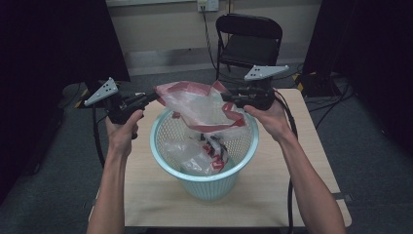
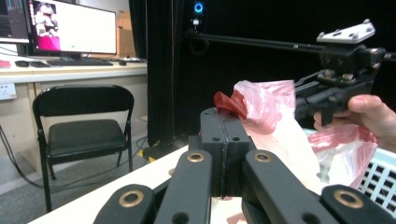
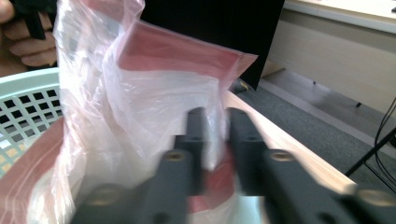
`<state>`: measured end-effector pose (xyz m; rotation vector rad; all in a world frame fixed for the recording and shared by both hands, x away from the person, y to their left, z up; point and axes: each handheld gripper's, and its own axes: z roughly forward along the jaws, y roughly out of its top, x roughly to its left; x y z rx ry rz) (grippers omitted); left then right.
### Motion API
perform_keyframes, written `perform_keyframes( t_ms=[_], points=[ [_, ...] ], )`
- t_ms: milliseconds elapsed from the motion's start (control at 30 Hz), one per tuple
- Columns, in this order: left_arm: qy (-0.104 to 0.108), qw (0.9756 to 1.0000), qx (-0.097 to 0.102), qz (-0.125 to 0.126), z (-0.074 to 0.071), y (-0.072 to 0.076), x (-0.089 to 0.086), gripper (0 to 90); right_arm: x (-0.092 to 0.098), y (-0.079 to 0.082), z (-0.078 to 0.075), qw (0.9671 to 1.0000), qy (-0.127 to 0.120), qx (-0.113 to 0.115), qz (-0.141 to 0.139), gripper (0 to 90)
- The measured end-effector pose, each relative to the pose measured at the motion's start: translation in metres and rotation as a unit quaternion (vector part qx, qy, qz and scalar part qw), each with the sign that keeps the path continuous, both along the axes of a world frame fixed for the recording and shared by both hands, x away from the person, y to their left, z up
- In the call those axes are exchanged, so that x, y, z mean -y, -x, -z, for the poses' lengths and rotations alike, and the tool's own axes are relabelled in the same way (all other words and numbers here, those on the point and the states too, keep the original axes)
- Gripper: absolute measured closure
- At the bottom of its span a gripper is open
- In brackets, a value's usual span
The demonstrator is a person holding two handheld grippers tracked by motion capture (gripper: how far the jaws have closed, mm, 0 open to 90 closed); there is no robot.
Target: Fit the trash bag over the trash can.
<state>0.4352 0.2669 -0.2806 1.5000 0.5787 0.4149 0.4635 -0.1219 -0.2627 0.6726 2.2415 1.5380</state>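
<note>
A red-and-clear plastic bag hangs stretched above a pale green mesh wastebasket, which stands on the wooden table. By the look of it, the step in hand is lining the basket: the bag's mouth is being pulled apart over the rim, and more crumpled bag plastic already lies inside the basket. The next move would call for spreading the mouth wider than the rim and lowering it so the edge can fold over the outside.

Left of the basket, the left gripper has its jaws pressed flat together on the bag's red edge; in the left gripper view the film bunches out just past the tips.

Right of the basket and above its far rim, the right gripper pinches the opposite edge. In the right gripper view its jaws stand narrowly apart with film between them, though blur hides the exact contact.
</note>
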Motion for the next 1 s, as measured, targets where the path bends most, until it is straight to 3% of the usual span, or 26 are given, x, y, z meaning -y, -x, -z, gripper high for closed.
perform_keyframes(
  t_ms=[67, 167, 367, 433, 633, 733, 800, 1000],
  points=[
    [-0.004, 1.0, -0.004, 0.002, 0.004, 0.0, -0.003, 90.0, 0.005, 0.001, 0.002, 0.9998, -0.013, 0.008, 0.008, 90.0],
    [-0.007, 0.9999, -0.013, 0.0, 0.012, 0.002, -0.008, 90.0, 0.016, 0.0, 0.005, 0.9984, -0.032, 0.018, 0.043, 90.0],
    [-0.016, 0.9995, -0.021, 0.017, 0.022, 0.01, -0.015, 90.0, 0.045, -0.015, 0.022, 0.9906, -0.063, 0.01, 0.12, 90.0],
    [-0.021, 0.9994, -0.021, 0.02, 0.023, 0.012, -0.015, 87.5, 0.046, -0.018, 0.027, 0.9905, -0.072, -0.002, 0.117, 90.0],
    [-0.017, 0.9988, -0.01, 0.045, 0.012, 0.025, -0.002, 47.2, 0.03, -0.017, 0.033, 0.992, -0.068, 0.005, 0.106, 90.0],
    [-0.019, 0.9981, -0.001, 0.058, 0.007, 0.033, 0.005, 35.9, 0.025, -0.018, 0.031, 0.9917, -0.07, 0.011, 0.107, 90.0],
    [-0.016, 0.9968, 0.004, 0.078, 0.003, 0.037, 0.008, 33.8, 0.024, -0.019, 0.029, 0.9907, -0.075, 0.012, 0.113, 90.0],
    [-0.028, 0.9955, 0.016, 0.089, -0.003, 0.044, 0.016, 34.7, 0.027, -0.026, 0.028, 0.9865, -0.088, 0.01, 0.137, 90.0]
  ],
)
